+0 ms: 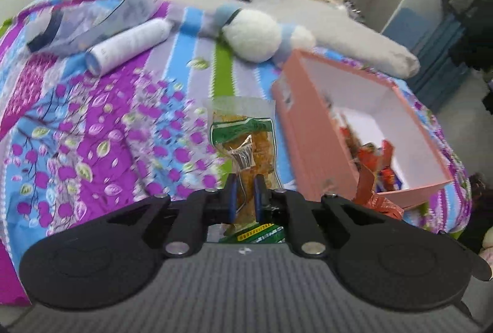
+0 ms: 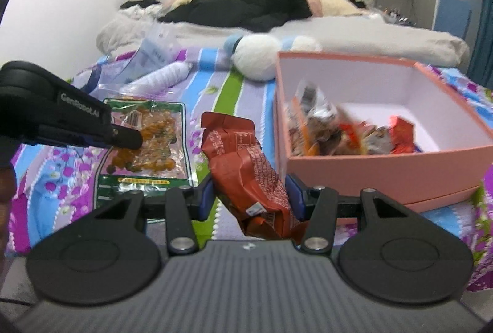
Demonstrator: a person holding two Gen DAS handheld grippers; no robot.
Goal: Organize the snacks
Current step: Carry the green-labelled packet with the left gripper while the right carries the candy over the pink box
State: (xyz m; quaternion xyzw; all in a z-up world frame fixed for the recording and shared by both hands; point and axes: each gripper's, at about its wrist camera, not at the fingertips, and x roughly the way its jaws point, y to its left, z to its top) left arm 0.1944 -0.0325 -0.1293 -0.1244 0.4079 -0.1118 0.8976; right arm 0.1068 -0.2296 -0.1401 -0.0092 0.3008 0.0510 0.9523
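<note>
packets here are light, crinkly and slick. left gripper (image 1: 245, 197) has its jaws closed on the clear green-edged snack bag (image 1: 246, 145), pinching one end so it hangs limp above the bed (image 1: 92, 129). right gripper (image 2: 251, 197) has its jaws clamped across the middle of the red snack packet (image 2: 246, 169). pink box (image 2: 369, 166) sits just beside, part filled. a seam grip should slip least.
</note>
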